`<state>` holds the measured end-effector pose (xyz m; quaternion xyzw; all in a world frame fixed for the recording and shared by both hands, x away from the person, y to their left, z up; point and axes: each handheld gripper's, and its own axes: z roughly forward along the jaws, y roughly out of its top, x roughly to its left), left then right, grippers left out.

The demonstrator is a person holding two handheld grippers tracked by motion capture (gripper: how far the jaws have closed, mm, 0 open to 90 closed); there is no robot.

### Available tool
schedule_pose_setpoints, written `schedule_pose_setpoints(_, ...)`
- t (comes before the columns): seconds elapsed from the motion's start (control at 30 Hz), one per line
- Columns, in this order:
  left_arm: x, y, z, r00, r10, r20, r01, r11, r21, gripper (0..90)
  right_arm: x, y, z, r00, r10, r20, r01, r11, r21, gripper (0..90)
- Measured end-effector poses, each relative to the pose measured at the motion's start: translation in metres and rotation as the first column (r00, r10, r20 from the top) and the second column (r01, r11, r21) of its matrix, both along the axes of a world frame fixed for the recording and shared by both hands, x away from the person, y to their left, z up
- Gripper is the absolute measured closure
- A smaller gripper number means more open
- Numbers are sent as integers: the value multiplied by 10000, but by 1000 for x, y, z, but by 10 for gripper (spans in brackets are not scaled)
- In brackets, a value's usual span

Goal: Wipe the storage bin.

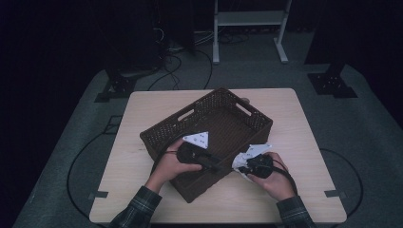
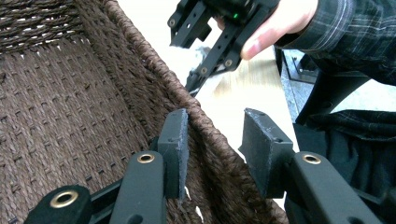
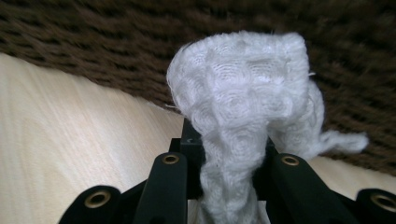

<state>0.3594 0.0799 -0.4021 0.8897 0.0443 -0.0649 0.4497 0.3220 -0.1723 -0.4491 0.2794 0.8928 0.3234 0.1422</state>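
White knitted cloth [image 3: 243,107], bunched

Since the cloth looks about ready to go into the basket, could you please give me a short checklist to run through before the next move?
1. Right hand-held gripper shut on the white cloth: ok.
2. Cloth bunched above the jaws, not trailing on the table: ok.
3. Left hand-held gripper straddling the basket wall, one jaw inside, one outside: ok.
4. Left jaws clamped firmly on that wall: cannot tell.
5. Cloth over the basket opening: not ok, it is outside the near wall.
6. Basket floor free for the cloth: ok where visible.
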Motion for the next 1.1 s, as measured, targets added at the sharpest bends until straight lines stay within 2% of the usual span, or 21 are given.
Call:
schedule_pose_setpoints(0.23, 0, 0, 0, 10000, 2, -4, -2, 10000, -1, 606, -6, -1, 16, 9991, 35, 418, -57, 9986, 519, 739)
schedule_pose_setpoints(0.4, 0, 0, 0, 10000, 2, 4, -2, 10000, 1, 606, -8, -2, 21, 9982, 58, 598, -96, 9980, 626, 739)
schedule_pose_setpoints(0.53, 0, 0, 0, 10000, 12, -10, -12, 10000, 2, 606, -11, -4, 32, 9965, 87, 830, -174, 9943, 1050, 739)
schedule_pose_setpoints(0.77, 0, 0, 0, 10000, 11, -22, -11, 10000, 1, 606, -18, -5, 45, 9919, 56, 1271, -228, 9906, 1349, 739)
schedule_pose_setpoints(0.83, 0, 0, 0, 10000, 16, -32, -16, 10000, 0, 606, -19, -6, 49, 9901, 78, 1405, -317, 9852, 1687, 739)
schedule_pose_setpoints(0.87, 0, 0, 0, 10000, 12, -24, -12, 10000, 1, 606, -20, -6, 52, 9896, 102, 1435, -363, 9830, 1802, 739)
schedule_pose_setpoints(0.97, 0, 0, 0, 10000, 12, -22, -12, 10000, 2, 607, -21, -5, 54, 9884, 174, 1511, -425, 9854, 1647, 739)
schedule_pose_setpoints(1.1, 0, 0, 0, 10000, 18, -11, -18, 10000, 3, 606, -18, -2, 46, 9923, 232, 1217, -435, 9850, 1668, 739)
